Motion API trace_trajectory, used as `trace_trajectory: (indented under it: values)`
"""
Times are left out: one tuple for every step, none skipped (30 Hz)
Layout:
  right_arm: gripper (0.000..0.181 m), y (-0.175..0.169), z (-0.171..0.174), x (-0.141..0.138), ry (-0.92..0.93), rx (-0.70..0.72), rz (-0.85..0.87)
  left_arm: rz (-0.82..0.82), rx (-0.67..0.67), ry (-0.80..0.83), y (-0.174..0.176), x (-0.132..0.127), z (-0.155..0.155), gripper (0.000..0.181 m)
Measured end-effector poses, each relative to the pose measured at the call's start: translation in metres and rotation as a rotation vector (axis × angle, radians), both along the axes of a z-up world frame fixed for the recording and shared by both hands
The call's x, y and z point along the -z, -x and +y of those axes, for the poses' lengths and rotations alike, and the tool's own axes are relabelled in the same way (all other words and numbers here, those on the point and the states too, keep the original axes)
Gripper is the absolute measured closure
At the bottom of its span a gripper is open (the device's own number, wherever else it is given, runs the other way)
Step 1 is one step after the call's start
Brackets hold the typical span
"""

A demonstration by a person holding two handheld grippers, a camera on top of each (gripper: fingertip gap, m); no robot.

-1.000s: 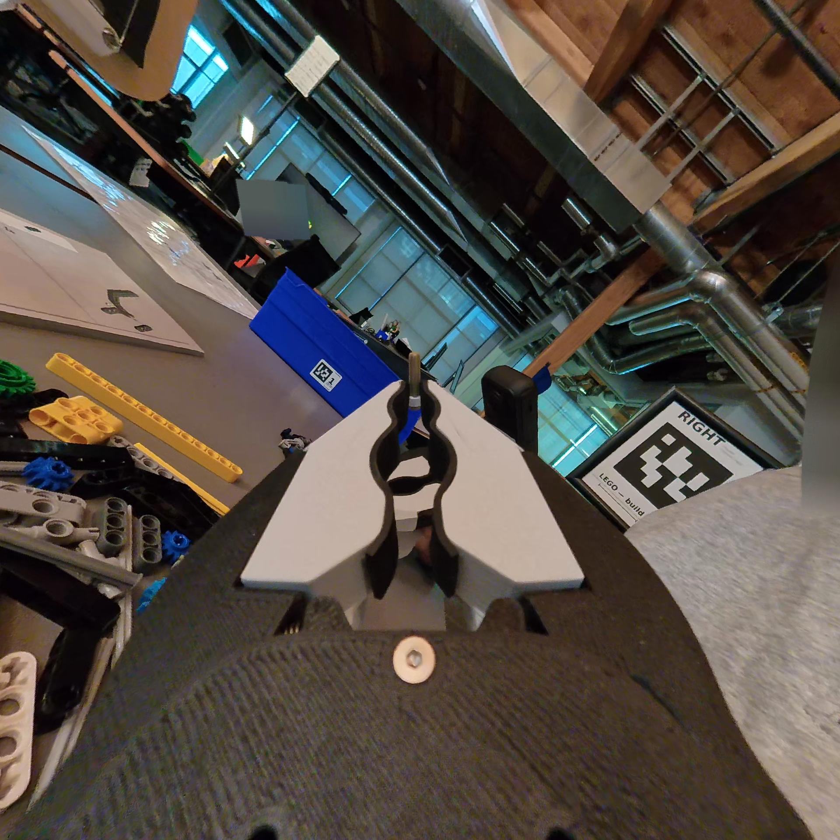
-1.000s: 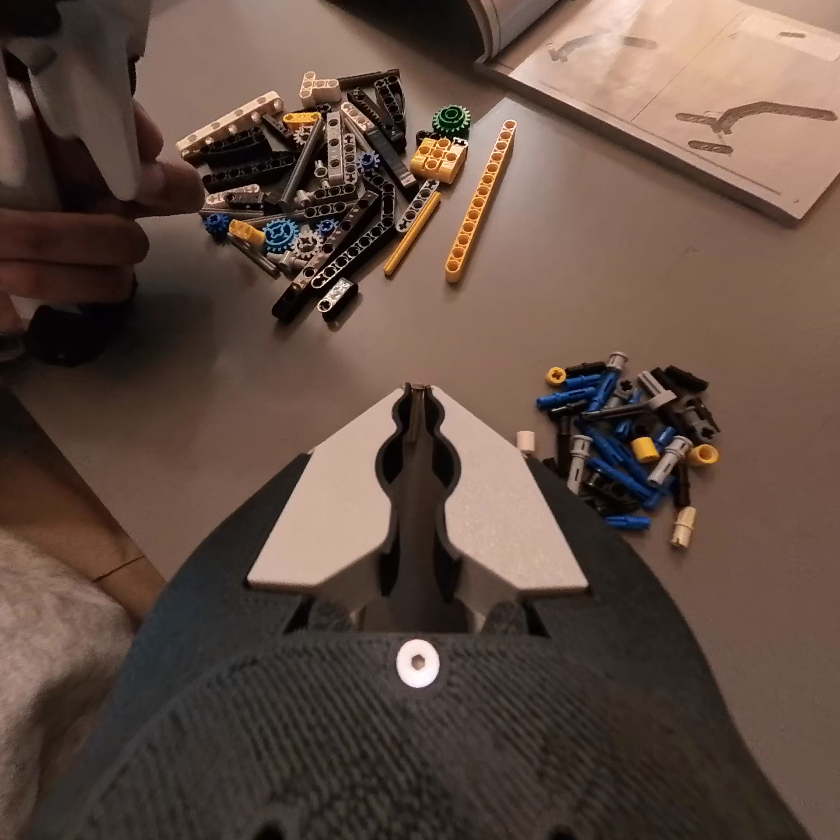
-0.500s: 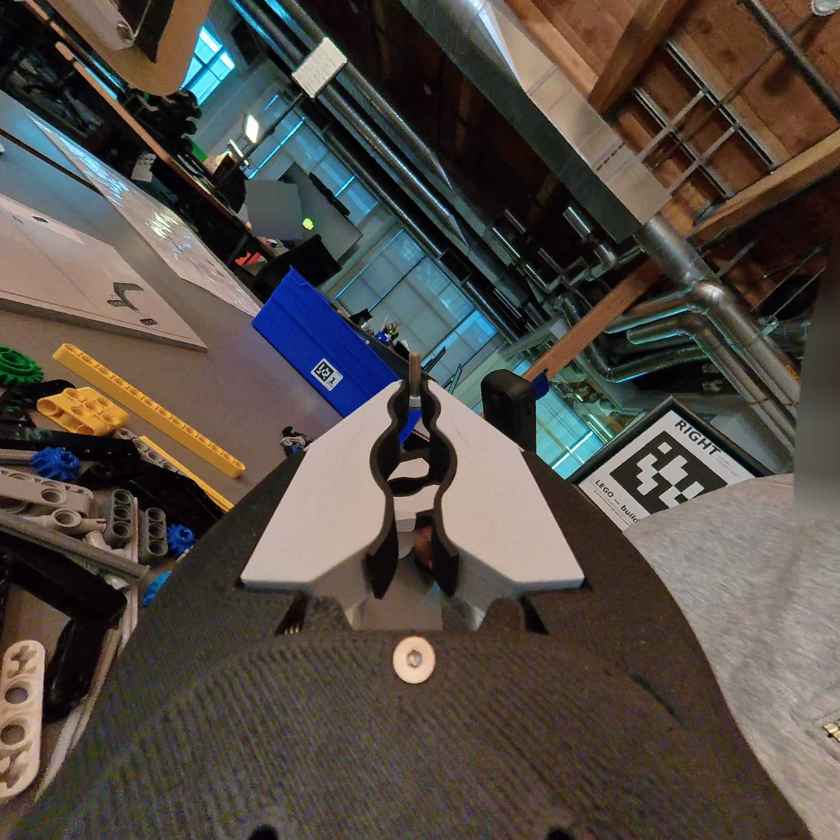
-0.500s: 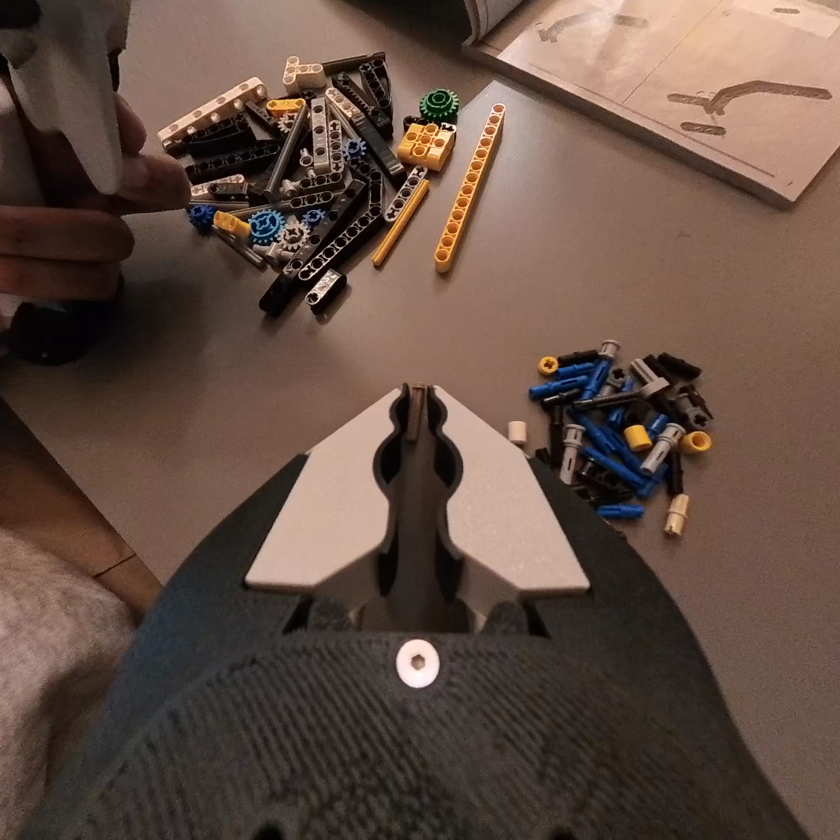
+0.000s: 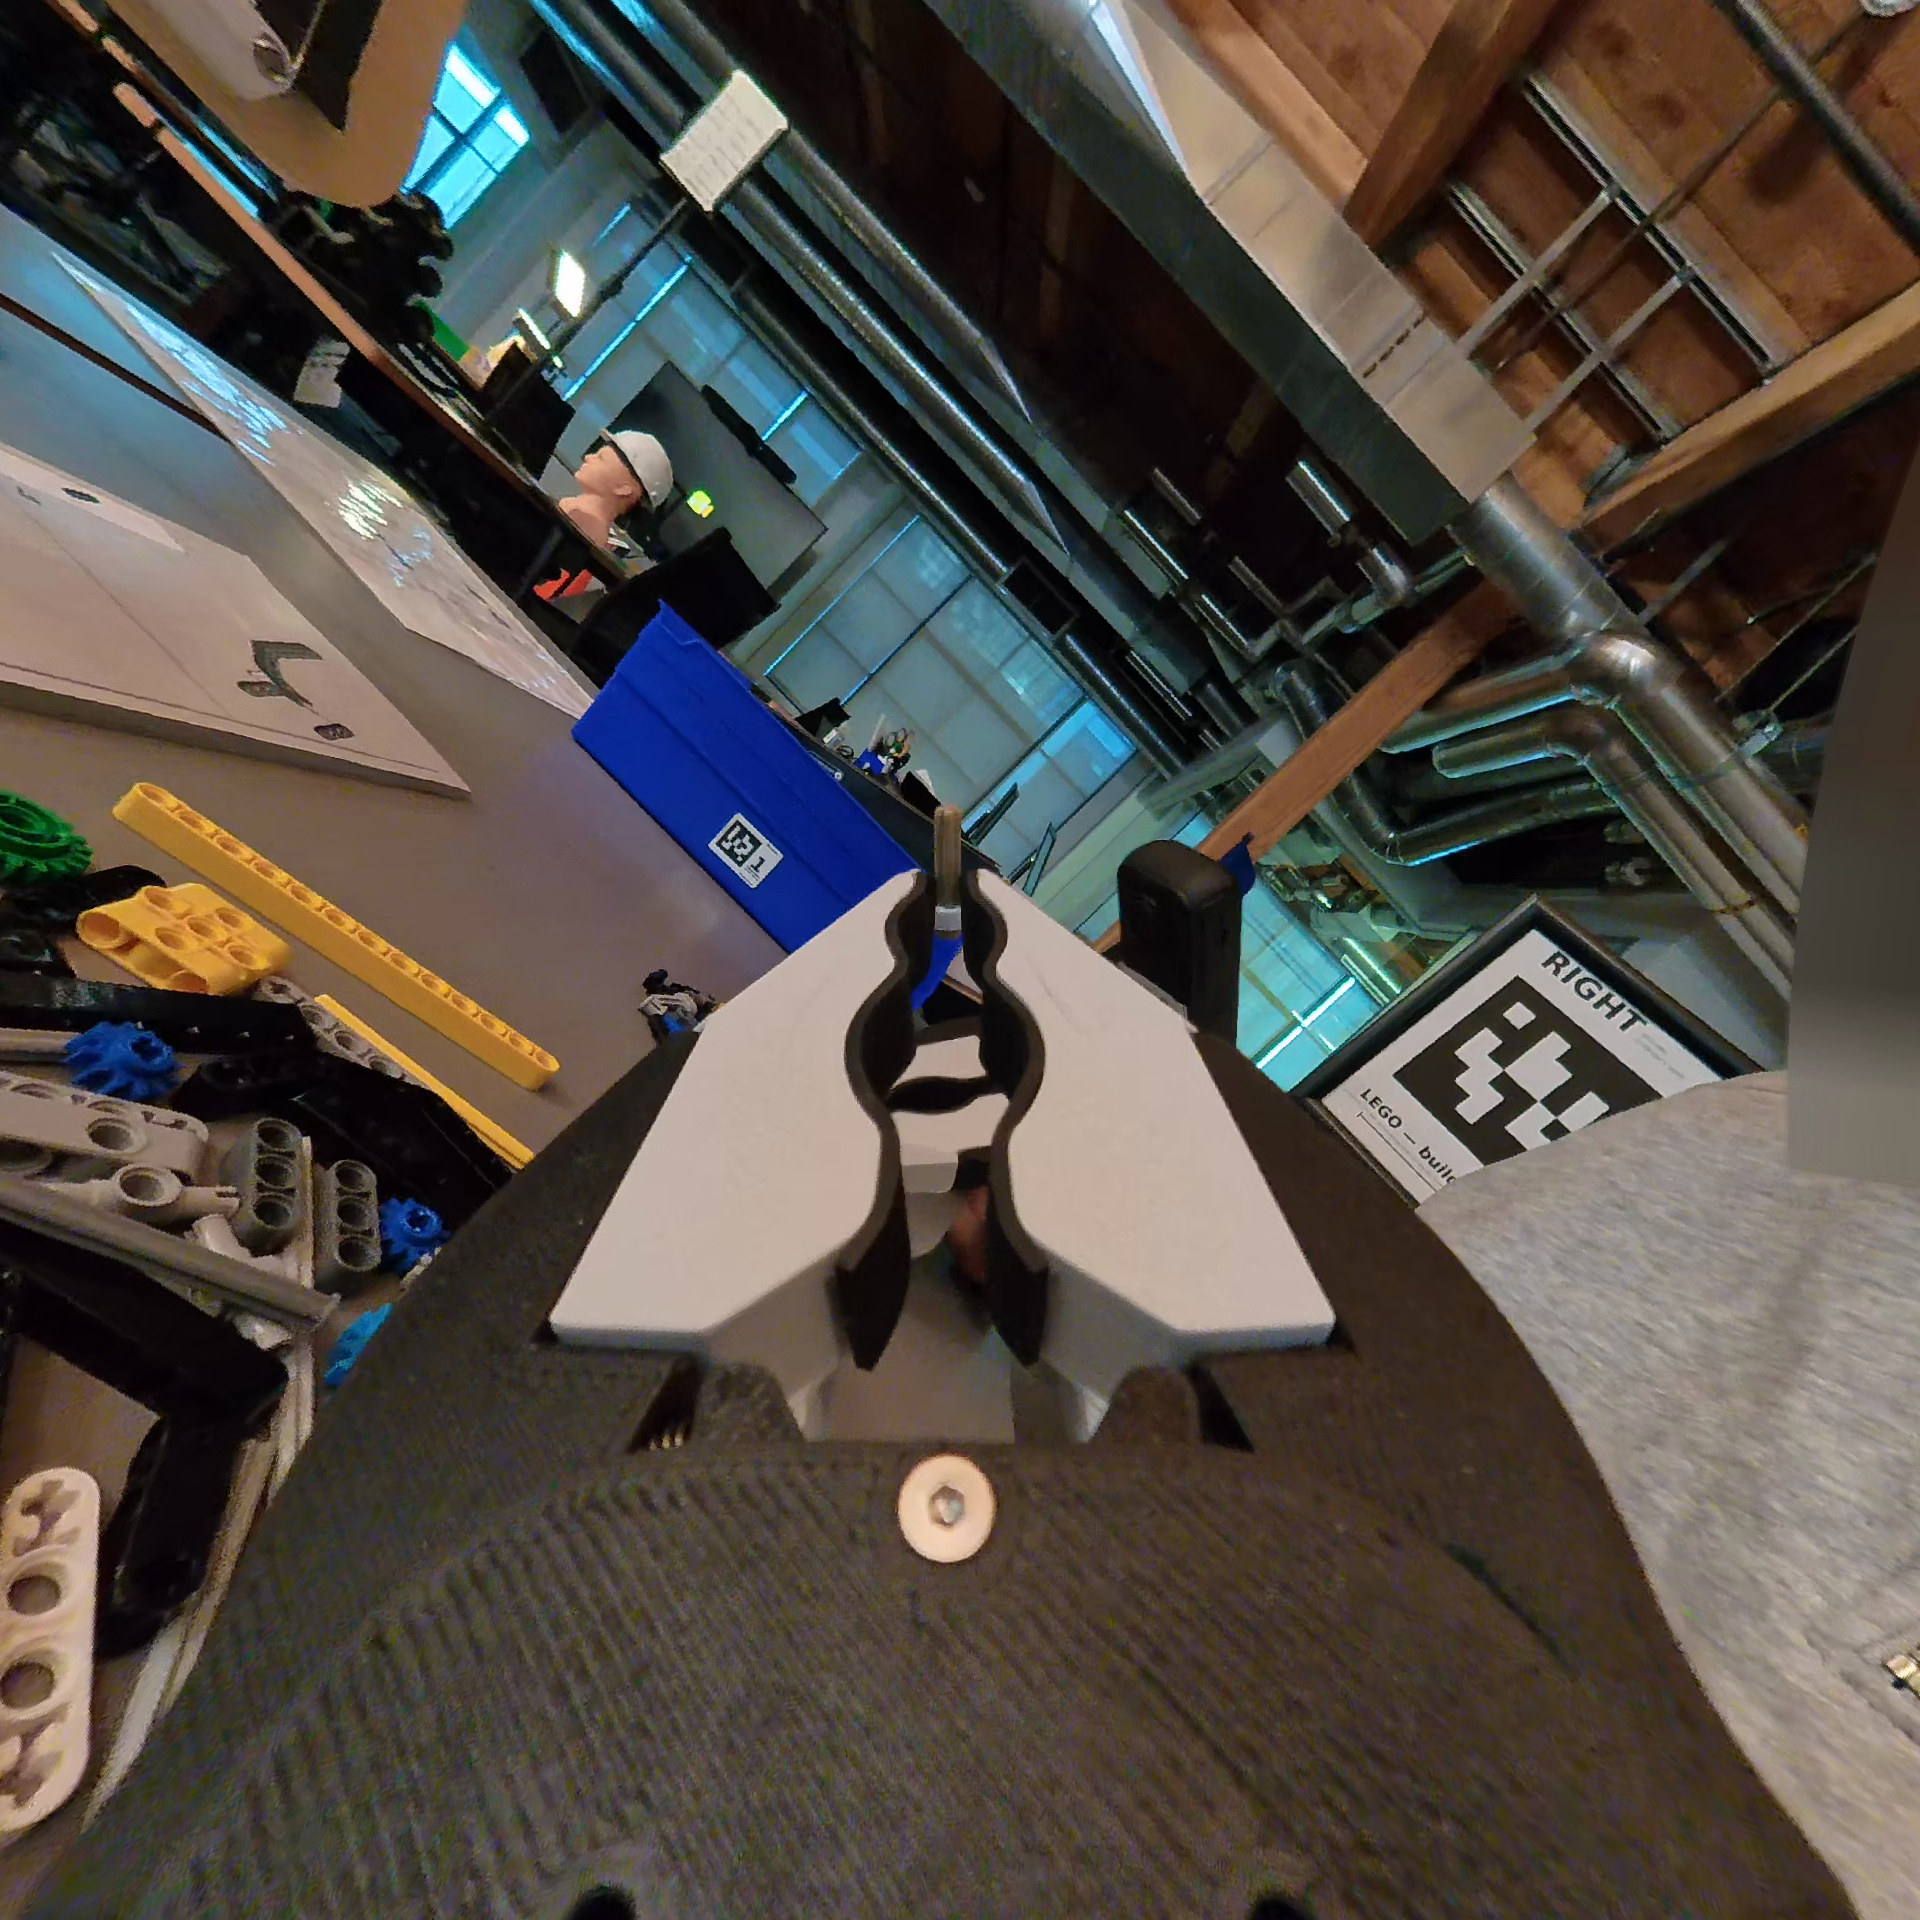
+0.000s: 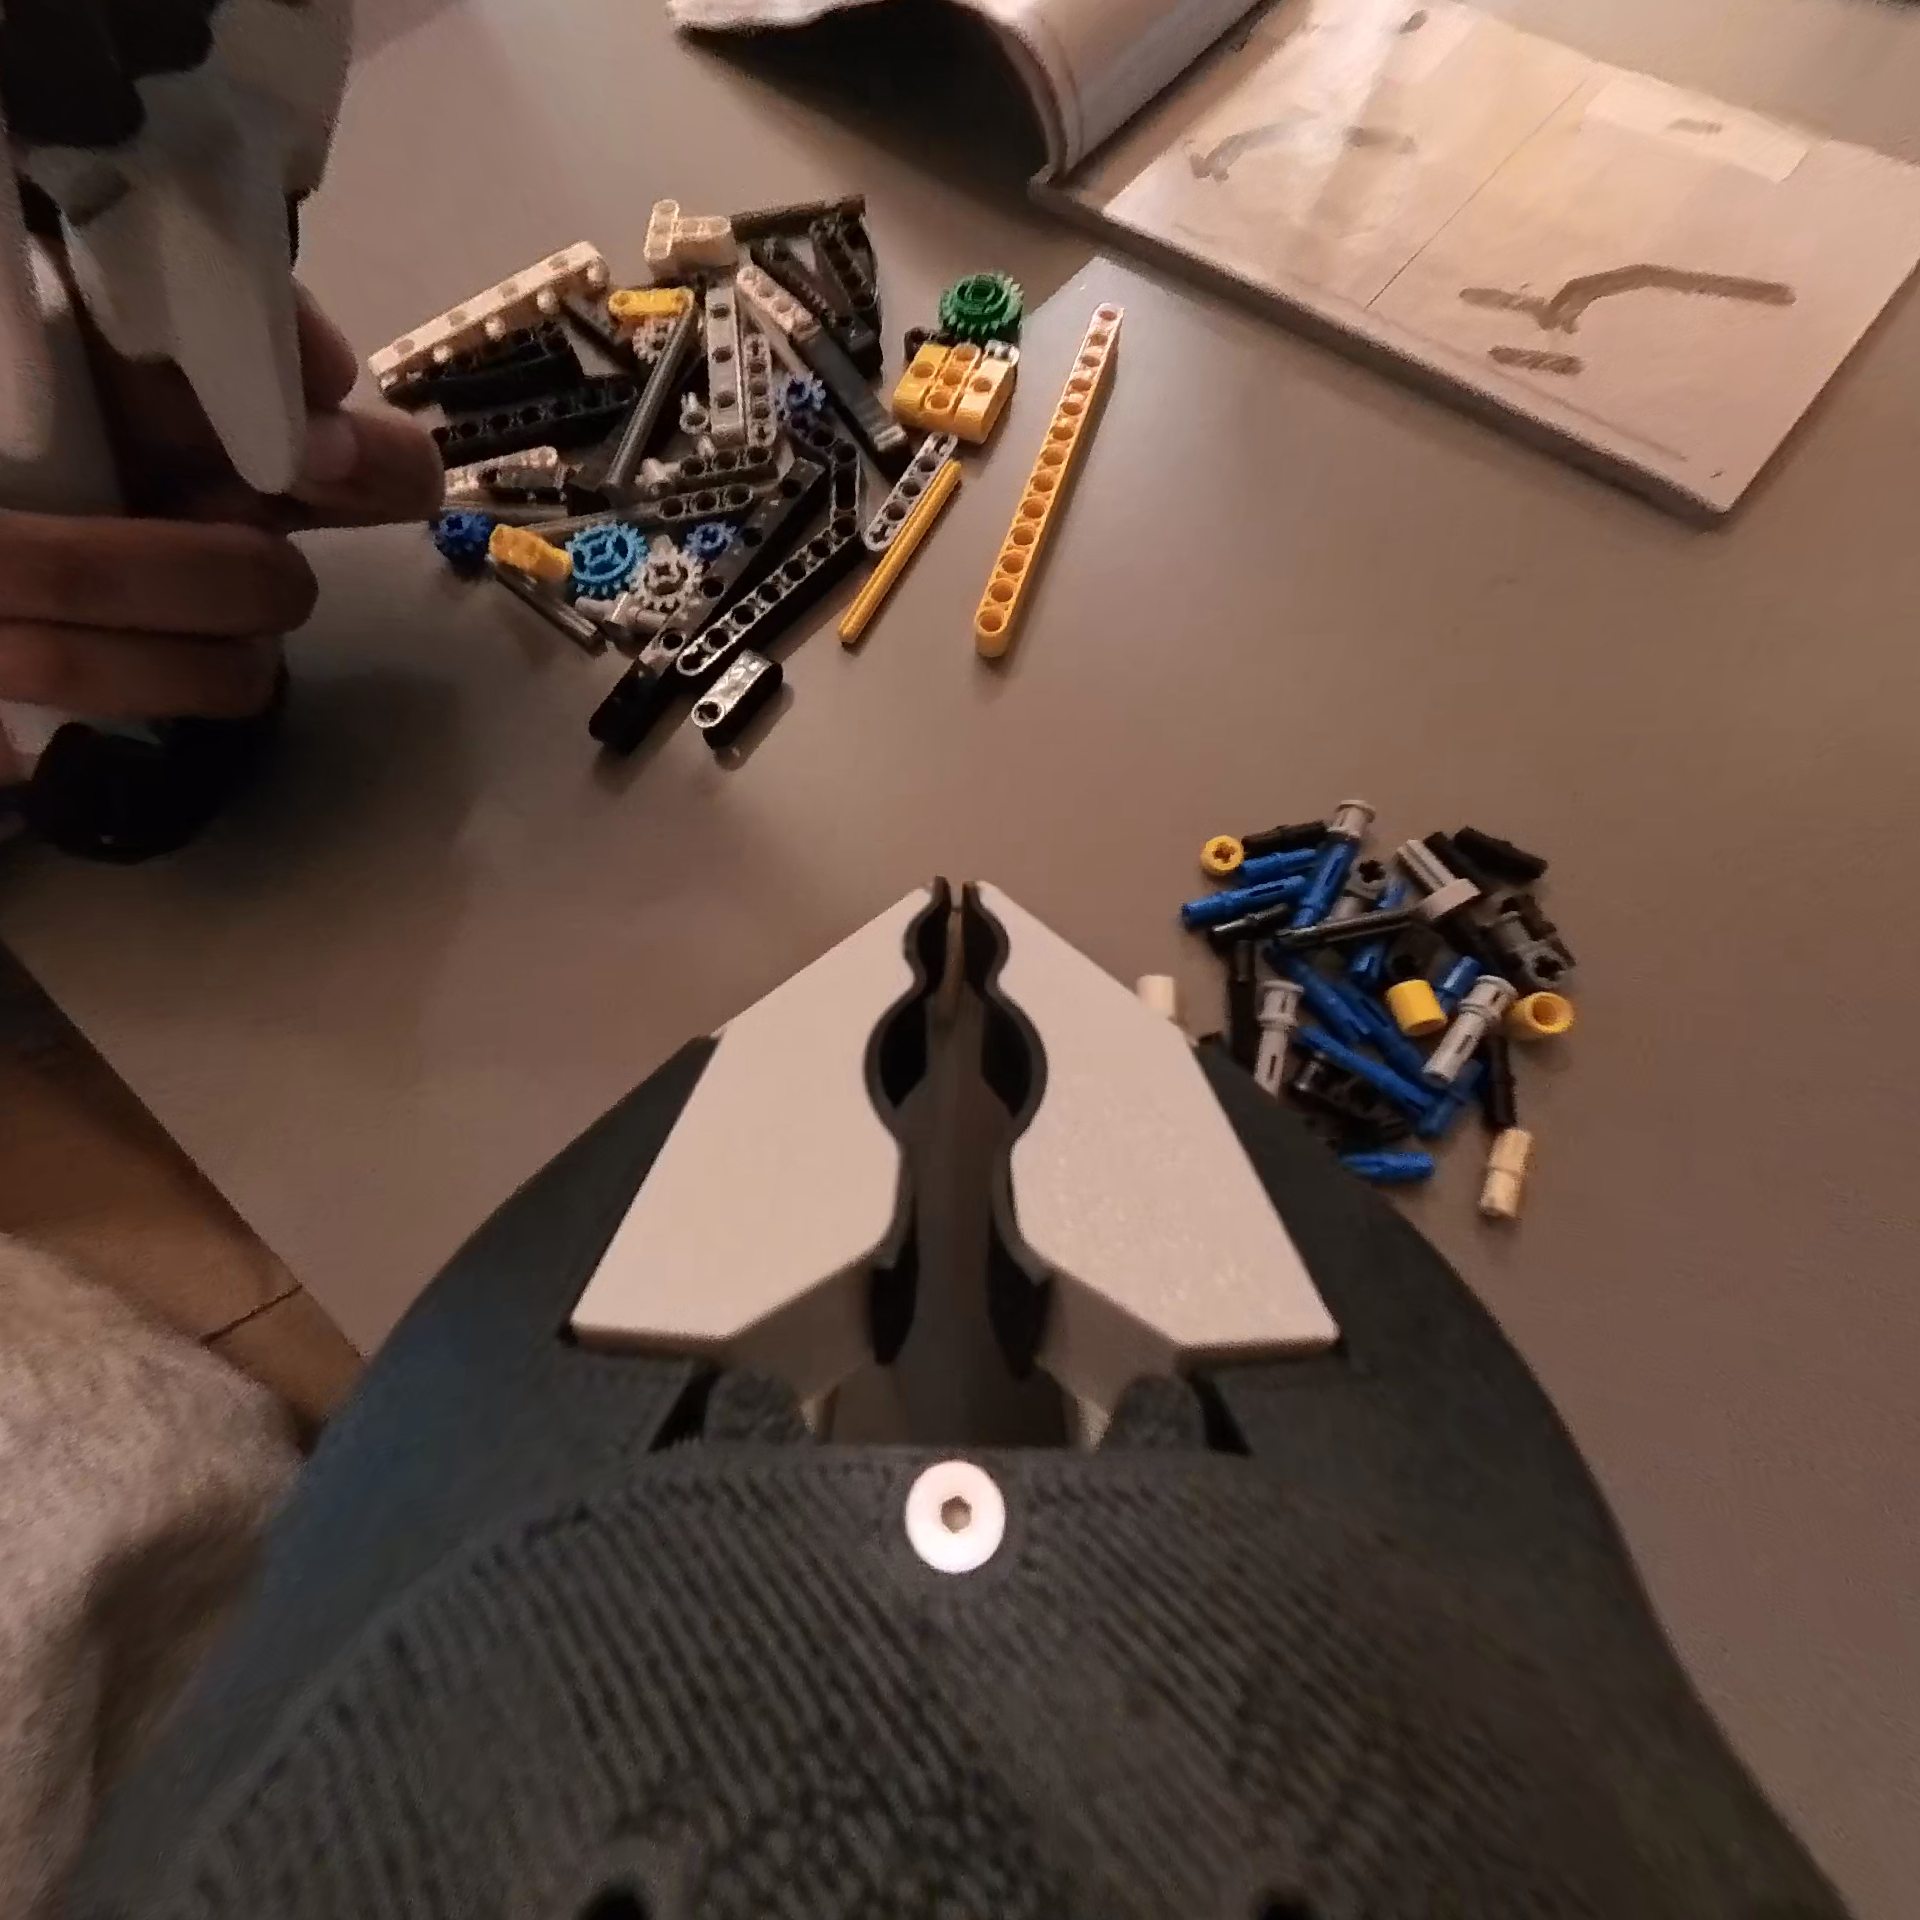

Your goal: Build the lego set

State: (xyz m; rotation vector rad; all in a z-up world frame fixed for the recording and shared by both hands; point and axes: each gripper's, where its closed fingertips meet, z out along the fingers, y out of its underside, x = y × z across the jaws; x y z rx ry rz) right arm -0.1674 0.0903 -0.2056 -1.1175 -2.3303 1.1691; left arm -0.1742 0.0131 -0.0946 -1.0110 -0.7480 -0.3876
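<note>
My left gripper (image 5: 945, 896) is shut on a small pin (image 5: 945, 847). The pin's tan tip sticks out past the fingertips, and a blue part shows below it. The gripper is raised and points away over the table. It also shows in the right wrist view (image 6: 272, 468), held in a hand at the top left over the pile of beams and gears (image 6: 675, 468). My right gripper (image 6: 954, 896) is shut, with nothing visible in it. It hovers above the bare table between that pile and a pile of blue, black and grey pins (image 6: 1371, 987) to its right.
A long yellow beam (image 6: 1049, 468) lies beside the beam pile. An open instruction booklet (image 6: 1455, 260) is at the far right. In the left wrist view a blue bin (image 5: 727, 800) and a framed marker sign (image 5: 1507, 1070) stand beyond the table. A grey sleeve (image 6: 104, 1455) is at the near left.
The right wrist view has drifted, so both piles sit slightly further left and the booklet shows more. The left gripper has tilted a little and still holds the pin.
</note>
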Motion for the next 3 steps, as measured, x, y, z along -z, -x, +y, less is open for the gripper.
trace_trajectory:
  values:
    - [0.181,0.0020,0.0013,-0.0033,0.006,0.011,0.020,-0.001,0.000,-0.001,0.0001,0.0002,-0.0001,0.177]
    - [0.181,0.0037,0.0029,-0.0053,0.008,0.021,0.034,-0.003,0.000,-0.001,0.0002,0.0003,-0.0001,0.178]
    - [0.181,0.0046,0.0042,-0.0054,0.005,0.026,0.037,-0.004,0.001,-0.001,0.0002,0.0004,0.0000,0.178]
